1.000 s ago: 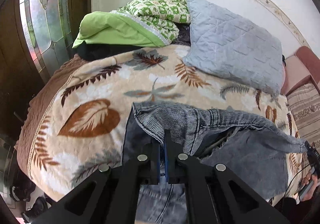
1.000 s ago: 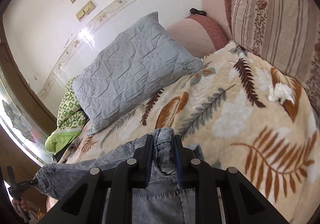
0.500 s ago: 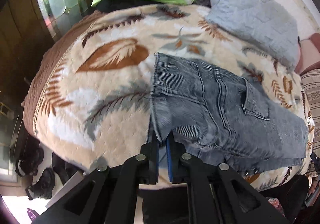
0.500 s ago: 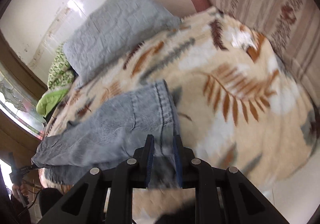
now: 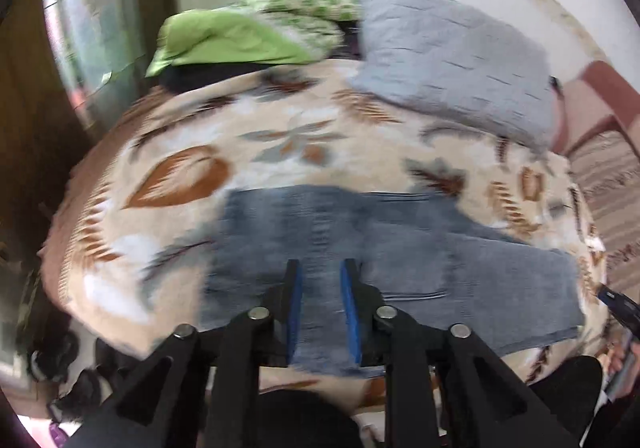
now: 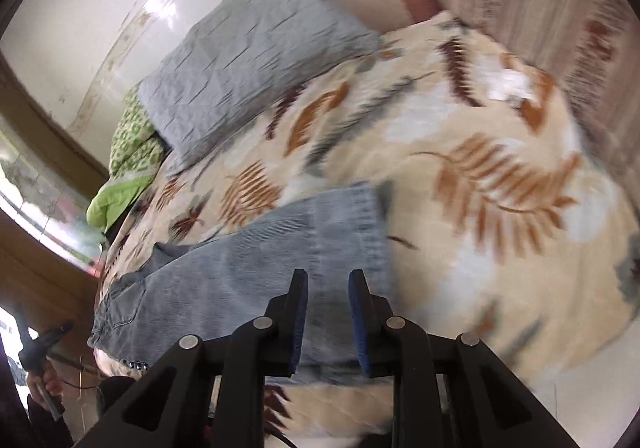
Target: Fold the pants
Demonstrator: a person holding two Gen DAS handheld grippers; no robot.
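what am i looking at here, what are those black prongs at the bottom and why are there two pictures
Each picture comes from a fisheye camera mounted on a tool that a person holds, one in each hand. The black prongs with blue pads are its two fingers: the left hand-held gripper in one view, the right hand-held gripper in the other. No robot is involved.

Both look down at a bed covered by a leaf-patterned blanket. A pair of grey jeans lies folded across it, with a grey pillow and a green quilt further back.

Nothing is gripped: both pairs of jaws stand apart over the denim, and the left ones are opening.
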